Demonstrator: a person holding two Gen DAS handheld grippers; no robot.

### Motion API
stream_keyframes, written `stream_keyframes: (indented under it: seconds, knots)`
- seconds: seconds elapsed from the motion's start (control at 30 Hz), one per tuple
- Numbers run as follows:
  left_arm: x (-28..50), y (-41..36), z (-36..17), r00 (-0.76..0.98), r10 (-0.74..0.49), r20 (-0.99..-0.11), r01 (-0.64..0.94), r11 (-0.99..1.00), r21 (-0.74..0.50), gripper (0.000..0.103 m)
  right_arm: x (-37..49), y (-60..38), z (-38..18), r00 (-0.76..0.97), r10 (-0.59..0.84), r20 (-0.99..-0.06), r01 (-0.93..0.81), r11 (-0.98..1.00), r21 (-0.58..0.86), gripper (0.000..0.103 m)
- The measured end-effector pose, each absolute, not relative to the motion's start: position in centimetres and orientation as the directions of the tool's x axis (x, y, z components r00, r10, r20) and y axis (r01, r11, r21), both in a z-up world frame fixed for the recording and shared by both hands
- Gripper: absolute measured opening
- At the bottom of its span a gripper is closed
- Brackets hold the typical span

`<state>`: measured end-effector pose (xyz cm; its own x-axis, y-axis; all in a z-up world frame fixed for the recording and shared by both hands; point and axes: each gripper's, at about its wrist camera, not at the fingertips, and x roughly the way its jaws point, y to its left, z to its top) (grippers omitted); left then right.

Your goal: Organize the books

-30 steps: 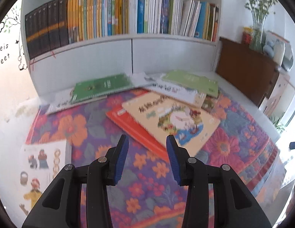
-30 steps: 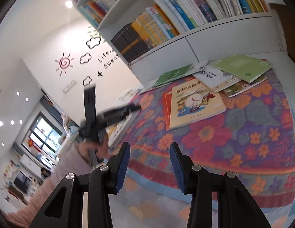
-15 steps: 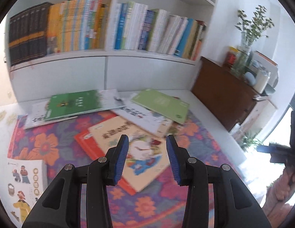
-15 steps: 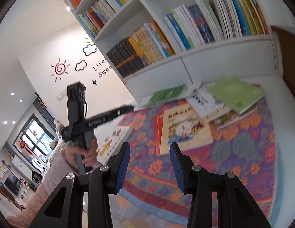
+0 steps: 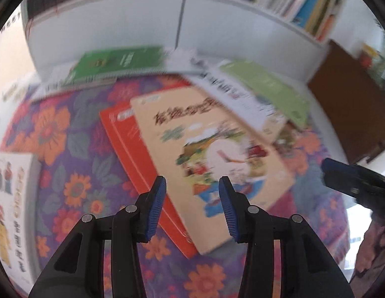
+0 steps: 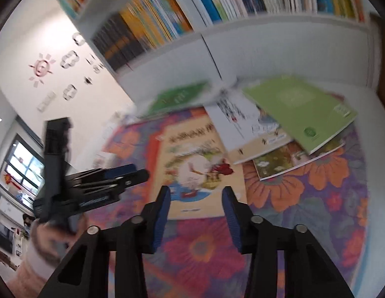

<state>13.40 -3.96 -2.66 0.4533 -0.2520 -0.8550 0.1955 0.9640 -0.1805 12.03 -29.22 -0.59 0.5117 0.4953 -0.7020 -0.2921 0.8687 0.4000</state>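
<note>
At centre frame in both wrist views the cream picture book [image 5: 212,154] lies on a red book [image 5: 128,149] on the floral cloth [image 5: 75,188], while the left gripper [image 5: 191,207], jaws opening, and the right gripper [image 6: 196,217], jaws closing, hover empty above it.

Both grippers (empty) have closed in on the picture book [image 5: 212,149].

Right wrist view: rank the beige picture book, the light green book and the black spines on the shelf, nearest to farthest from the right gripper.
1. Beige picture book, just ahead of the right gripper.
2. Light green book, ahead, right.
3. Black spines, shelf, upper left.
</note>
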Motion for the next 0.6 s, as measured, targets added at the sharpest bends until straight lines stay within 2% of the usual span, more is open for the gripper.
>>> stream_keyframes:
  seconds: [0.07, 0.23, 0.27, 0.37, 0.47, 0.6]
  knots:
    - [14.1, -3.5, -4.0, 0.443, -0.238, -0.864, 0.171, 0.969, -0.18, 0.042, 14.4, -28.5, -3.3, 0.491, 0.442, -0.75, -0.239, 0.897, 0.372, 0.035]
    - [14.6, -4.0, -5.6, 0.456, -0.215, -0.864, 0.185, 0.972, -0.144, 0.042, 17.1, -28.2, -6.7, 0.493, 0.382, -0.782, -0.162, 0.923, 0.35, 0.033]
    - [14.5, -4.5, -5.7, 0.451, -0.222, -0.864, 0.202, 0.969, -0.144, 0.045, 17.1, -28.1, -6.7, 0.503, 0.378, -0.777, -0.161, 0.925, 0.345, 0.033]
    - [14.4, -4.6, -5.7, 0.445, -0.222, -0.868, 0.207, 0.968, -0.142, 0.045, 16.9, -27.2, -6.5, 0.483, 0.395, -0.782, -0.176, 0.918, 0.355, 0.032]
    - [14.3, -4.0, -5.6, 0.435, -0.264, -0.861, 0.214, 0.959, -0.186, 0.044, 16.6, -26.7, -5.9, 0.548, 0.247, -0.799, -0.129, 0.969, 0.211, 0.032]
    - [14.3, -4.3, -5.7, 0.44, -0.259, -0.86, 0.225, 0.959, -0.173, 0.044, 17.7, -27.5, -7.2, 0.503, 0.264, -0.823, -0.095, 0.963, 0.251, 0.033]
